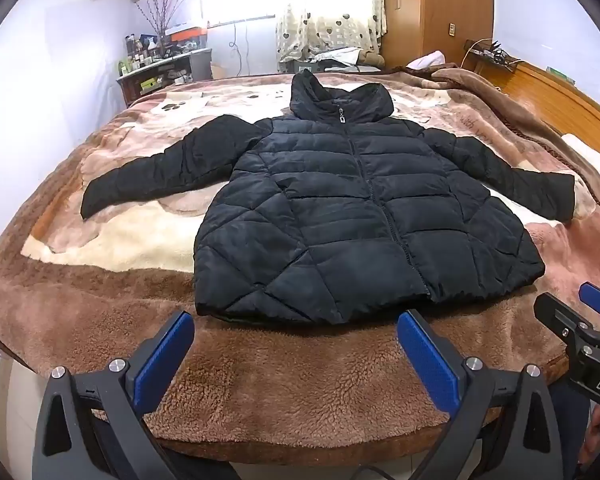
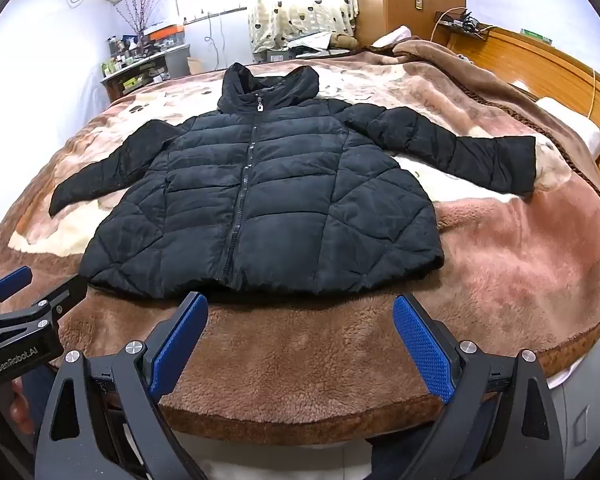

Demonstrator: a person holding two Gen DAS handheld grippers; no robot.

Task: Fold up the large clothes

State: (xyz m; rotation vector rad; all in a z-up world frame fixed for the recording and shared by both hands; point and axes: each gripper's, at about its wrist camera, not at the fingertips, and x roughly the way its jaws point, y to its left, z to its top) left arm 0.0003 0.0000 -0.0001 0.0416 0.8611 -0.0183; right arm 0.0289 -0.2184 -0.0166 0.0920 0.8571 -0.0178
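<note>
A black quilted hooded jacket point(image 1: 340, 208) lies flat and zipped on the bed, front up, hood at the far end, both sleeves spread out sideways. The right wrist view shows the same jacket point(image 2: 268, 200). My left gripper point(image 1: 296, 344) hovers open over the brown blanket just short of the jacket's hem, nothing between its blue pads. My right gripper point(image 2: 300, 328) is open too, also just before the hem, and holds nothing. Each gripper shows at the edge of the other's view: the right gripper point(image 1: 588, 312), the left gripper point(image 2: 16, 292).
A brown and cream fleece blanket point(image 1: 260, 392) covers the bed. A wooden headboard point(image 1: 556, 96) with a white pillow point(image 1: 588, 156) runs along the right. A cluttered desk point(image 1: 160, 68) stands far left, a curtained window and a wooden wardrobe point(image 1: 436, 8) behind.
</note>
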